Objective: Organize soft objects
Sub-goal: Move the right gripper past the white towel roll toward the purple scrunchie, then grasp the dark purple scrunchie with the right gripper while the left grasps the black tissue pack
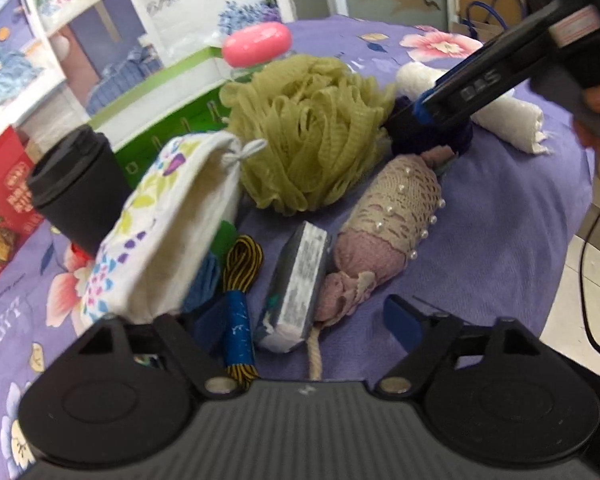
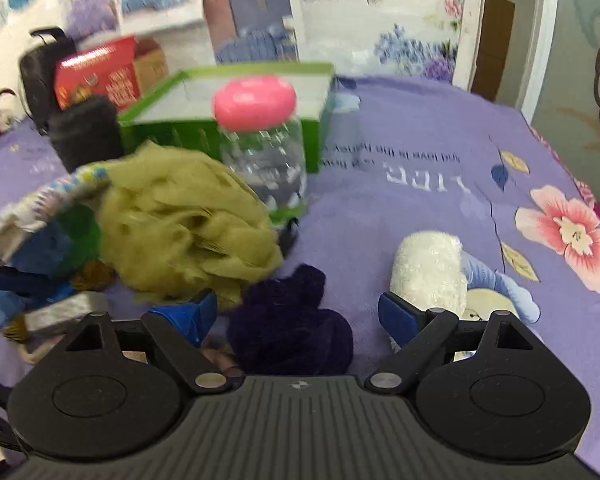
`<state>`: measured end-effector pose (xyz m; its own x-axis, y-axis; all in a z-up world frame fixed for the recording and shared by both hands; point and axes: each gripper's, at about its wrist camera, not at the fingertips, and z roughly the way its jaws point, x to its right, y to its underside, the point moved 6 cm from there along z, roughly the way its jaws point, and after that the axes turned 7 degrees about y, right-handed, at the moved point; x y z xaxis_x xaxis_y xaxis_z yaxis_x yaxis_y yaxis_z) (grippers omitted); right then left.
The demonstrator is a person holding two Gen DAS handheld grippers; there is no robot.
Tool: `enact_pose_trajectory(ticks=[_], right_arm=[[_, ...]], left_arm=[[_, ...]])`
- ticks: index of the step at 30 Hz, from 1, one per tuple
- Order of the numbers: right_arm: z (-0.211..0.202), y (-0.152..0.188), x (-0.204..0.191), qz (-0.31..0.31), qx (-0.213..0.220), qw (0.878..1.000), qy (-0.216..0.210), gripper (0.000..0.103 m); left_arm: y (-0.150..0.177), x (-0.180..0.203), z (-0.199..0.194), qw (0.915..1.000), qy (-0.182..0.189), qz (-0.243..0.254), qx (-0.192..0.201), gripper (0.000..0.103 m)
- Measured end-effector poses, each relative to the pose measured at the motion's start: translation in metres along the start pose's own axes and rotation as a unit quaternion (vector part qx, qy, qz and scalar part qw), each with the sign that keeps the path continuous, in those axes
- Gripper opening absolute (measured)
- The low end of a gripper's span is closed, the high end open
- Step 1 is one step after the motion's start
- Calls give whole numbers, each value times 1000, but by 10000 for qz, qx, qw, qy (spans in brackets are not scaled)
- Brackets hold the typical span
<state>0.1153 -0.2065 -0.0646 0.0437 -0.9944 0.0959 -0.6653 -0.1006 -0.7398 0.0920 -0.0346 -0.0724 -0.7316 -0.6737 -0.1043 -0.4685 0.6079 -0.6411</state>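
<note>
Soft things lie piled on a purple flowered cloth [image 1: 500,248]. An olive mesh bath pouf [image 1: 308,132] sits in the middle, also in the right wrist view [image 2: 188,224]. A pink lace roll with pearls [image 1: 384,232], a white floral drawstring pouch [image 1: 168,232], a yellow-black cord skein [image 1: 240,280] and a grey sponge block [image 1: 296,292] lie before my left gripper [image 1: 304,320], which is open and empty. My right gripper [image 2: 296,312] is open, straddling a dark purple yarn clump [image 2: 292,320]. A white rolled towel [image 2: 428,272] lies just right of it.
A clear jar with a pink lid [image 2: 260,140] stands before a green-edged box [image 2: 236,96]. A black cup [image 1: 76,188] and a red carton [image 1: 0,200] stand at the left. The table edge and floor [image 1: 596,264] are at the right.
</note>
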Motion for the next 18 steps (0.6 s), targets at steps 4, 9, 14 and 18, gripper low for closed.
enact_pose_trajectory(ticks=[4, 9, 14, 18], right_arm=[[21, 5, 2, 348, -327, 9986, -219, 75], [29, 16, -3, 144, -267, 9995, -55, 75], [31, 15, -2, 242, -230, 9994, -20, 78], [32, 15, -3, 193, -194, 9996, -9, 78]], left_arm=[[-4, -4, 5, 9999, 35, -90, -66, 75], [-6, -12, -16, 9964, 536, -656, 34, 89], [-7, -34, -20, 9792, 340, -1997, 89, 92], [-2, -35, -7, 9695, 16, -2450, -67, 85]])
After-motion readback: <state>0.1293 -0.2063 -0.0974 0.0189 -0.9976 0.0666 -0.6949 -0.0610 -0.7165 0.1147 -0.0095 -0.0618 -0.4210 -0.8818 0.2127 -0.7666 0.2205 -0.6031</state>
